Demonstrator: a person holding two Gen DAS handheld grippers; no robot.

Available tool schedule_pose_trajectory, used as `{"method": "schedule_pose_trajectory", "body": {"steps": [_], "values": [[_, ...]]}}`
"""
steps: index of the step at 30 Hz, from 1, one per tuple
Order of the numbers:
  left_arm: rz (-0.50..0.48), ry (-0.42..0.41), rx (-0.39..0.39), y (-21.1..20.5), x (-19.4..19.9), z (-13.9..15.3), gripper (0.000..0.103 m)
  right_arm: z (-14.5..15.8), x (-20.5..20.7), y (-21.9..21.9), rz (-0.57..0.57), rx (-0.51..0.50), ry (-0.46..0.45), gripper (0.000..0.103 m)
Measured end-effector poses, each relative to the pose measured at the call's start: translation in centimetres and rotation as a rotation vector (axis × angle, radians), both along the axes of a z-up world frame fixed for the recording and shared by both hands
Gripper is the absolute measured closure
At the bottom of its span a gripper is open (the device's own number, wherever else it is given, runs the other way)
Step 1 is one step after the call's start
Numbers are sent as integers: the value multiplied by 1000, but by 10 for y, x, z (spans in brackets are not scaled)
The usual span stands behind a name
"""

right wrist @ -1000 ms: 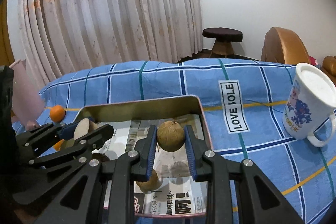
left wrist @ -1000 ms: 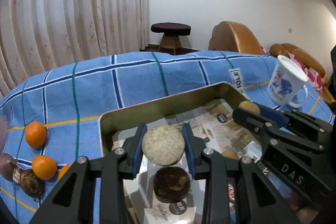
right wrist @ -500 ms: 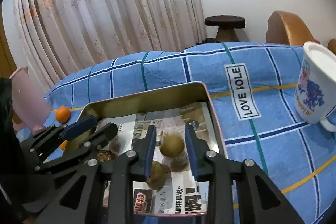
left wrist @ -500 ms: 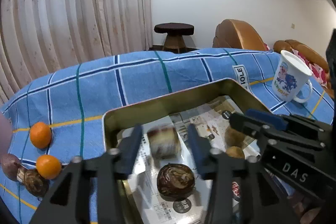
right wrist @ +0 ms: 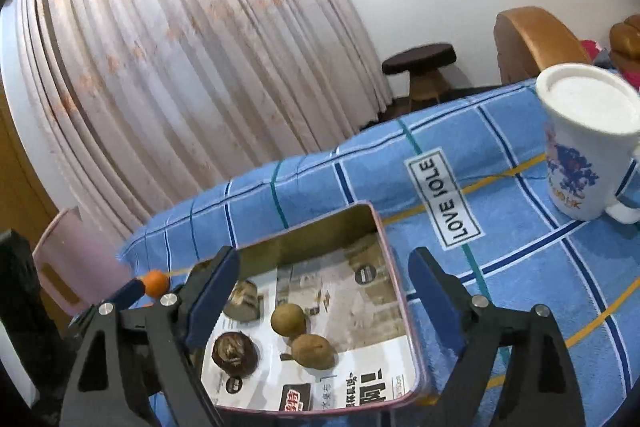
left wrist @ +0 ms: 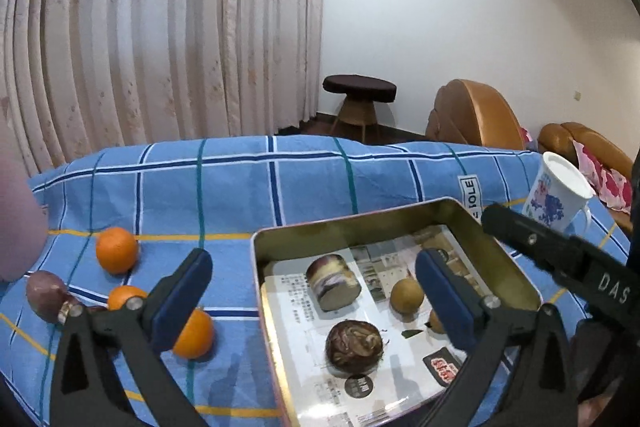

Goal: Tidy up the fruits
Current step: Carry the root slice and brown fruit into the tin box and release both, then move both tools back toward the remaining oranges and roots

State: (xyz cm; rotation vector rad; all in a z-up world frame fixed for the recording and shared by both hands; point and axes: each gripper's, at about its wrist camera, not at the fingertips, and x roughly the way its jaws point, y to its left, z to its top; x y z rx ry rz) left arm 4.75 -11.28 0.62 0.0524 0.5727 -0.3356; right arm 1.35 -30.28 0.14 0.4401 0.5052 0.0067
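A gold metal tray (left wrist: 352, 223) (right wrist: 312, 231) lined with newspaper sits on the blue checked cloth. In it lie a cut taro piece (left wrist: 334, 281) (right wrist: 242, 301), a dark round fruit (left wrist: 354, 345) (right wrist: 234, 353) and two brown round fruits (left wrist: 406, 295) (right wrist: 288, 319) (right wrist: 314, 349). My left gripper (left wrist: 312, 299) is open and empty above the tray's left part. My right gripper (right wrist: 322, 297) is open and empty above the tray. Three oranges (left wrist: 117, 250) (left wrist: 194, 333) (left wrist: 126, 297) and a purple fruit (left wrist: 46, 295) lie on the cloth left of the tray.
A white printed mug (left wrist: 556, 193) (right wrist: 580, 143) stands on the cloth right of the tray. A pink container (right wrist: 76, 259) stands at the left. The right gripper's black arm (left wrist: 560, 259) crosses the tray's right side. Curtains, a stool and sofas are beyond the table.
Both grippers opened and let go: the taro piece and the brown fruit dropped into the tray. Both grippers then rose and pulled back from the tray.
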Motion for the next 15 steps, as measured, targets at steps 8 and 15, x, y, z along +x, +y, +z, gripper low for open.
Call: {"method": "schedule_pose_trajectory", "body": {"steps": [8,15], "values": [[37,-15,-8,24,-5,2,0,11,-10,8,-54,-100,-63,16],[105,-49,33,57,-5,-2,0,16,-19,29,-95,-252,-114,16]]}}
